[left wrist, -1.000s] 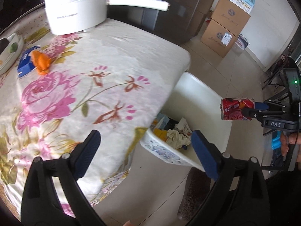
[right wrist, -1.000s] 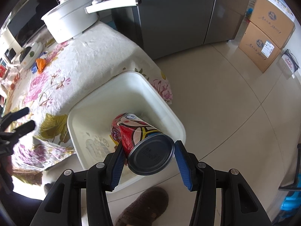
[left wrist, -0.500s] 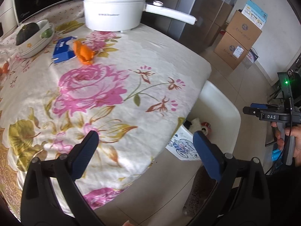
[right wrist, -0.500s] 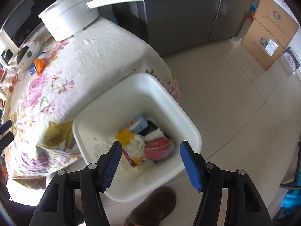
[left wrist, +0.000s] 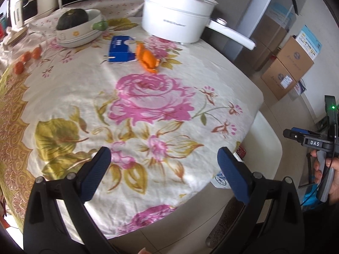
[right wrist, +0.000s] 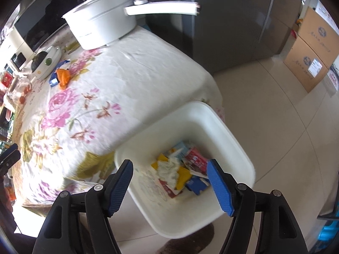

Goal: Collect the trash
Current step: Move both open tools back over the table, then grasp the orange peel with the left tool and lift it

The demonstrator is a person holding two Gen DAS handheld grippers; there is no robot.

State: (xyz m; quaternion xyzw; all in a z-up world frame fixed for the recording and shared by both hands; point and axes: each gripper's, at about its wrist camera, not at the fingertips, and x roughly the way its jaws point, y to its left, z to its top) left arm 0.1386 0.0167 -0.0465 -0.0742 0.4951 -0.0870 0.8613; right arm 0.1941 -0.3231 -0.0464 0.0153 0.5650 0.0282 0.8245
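The red can (right wrist: 196, 158) lies in the white bin (right wrist: 239, 146) among the other wrappers, at about five o'clock of the table. Above it the right gripper (right wrist: 169, 182) has just been opening and holds nothing between its pads. The left gripper (left wrist: 161, 173) hangs spread and empty over the tablecloth (left wrist: 148, 97). The orange peel (left wrist: 147, 60) and blue packet (left wrist: 120, 49), toward twelve o'clock, look like remaining trash; reaching there risks nudging the pot (left wrist: 178, 21).
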